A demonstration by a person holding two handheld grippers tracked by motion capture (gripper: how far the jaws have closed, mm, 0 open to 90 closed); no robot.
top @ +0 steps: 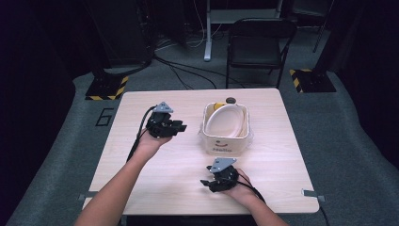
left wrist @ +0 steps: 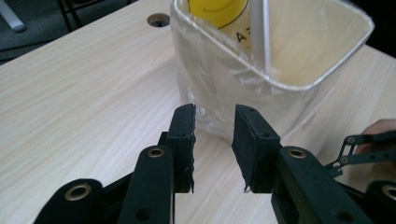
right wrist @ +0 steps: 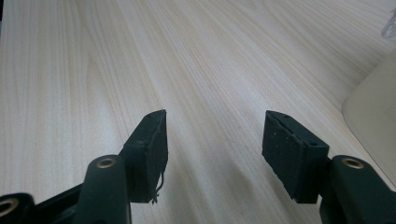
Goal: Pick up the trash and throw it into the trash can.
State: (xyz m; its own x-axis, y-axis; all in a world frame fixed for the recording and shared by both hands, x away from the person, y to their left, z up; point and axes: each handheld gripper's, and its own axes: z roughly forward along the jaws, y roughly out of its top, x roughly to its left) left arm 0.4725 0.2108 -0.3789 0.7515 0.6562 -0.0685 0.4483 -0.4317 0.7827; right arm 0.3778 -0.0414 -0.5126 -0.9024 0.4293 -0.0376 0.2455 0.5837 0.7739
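1. cream plastic forms the tub (top: 225, 143), which stands on the table (top: 155, 188) a little beyond its middle, wrapped in clear film (left wrist: 210, 88).
2. inside the tub, plates (top: 227, 123) stand on edge, and a yellow cup (top: 217, 106) sits at the tub's far left corner; a dark round thing (top: 230, 100) lies just behind the tub's far rim, too small to name.
3. left tool (top: 178, 127) is held to the left of the tub, pointing at it. in the left gripper view its jaws stand a little apart with nothing between them, and the film-covered wall of the tub is just beyond the tips.
4. that aim reads as an approach to the tub's wall or film, likely to pinch the film or steady the tub; the narrow gap suits thin film better than the thick rim.
5. right tool (top: 205, 182) rests low on the table near the front of the tub, a bit left of the tub's front face. its jaws are spread wide and hold nothing, bare wood under them.
6. in the right gripper view the tub's pale corner (right wrist: 373, 112) shows at the right edge, near but apart from the jaws, so this tool seems to wait.
7. a small round hole (left wrist: 158, 20) in the table lies left of the tub in the left gripper view.
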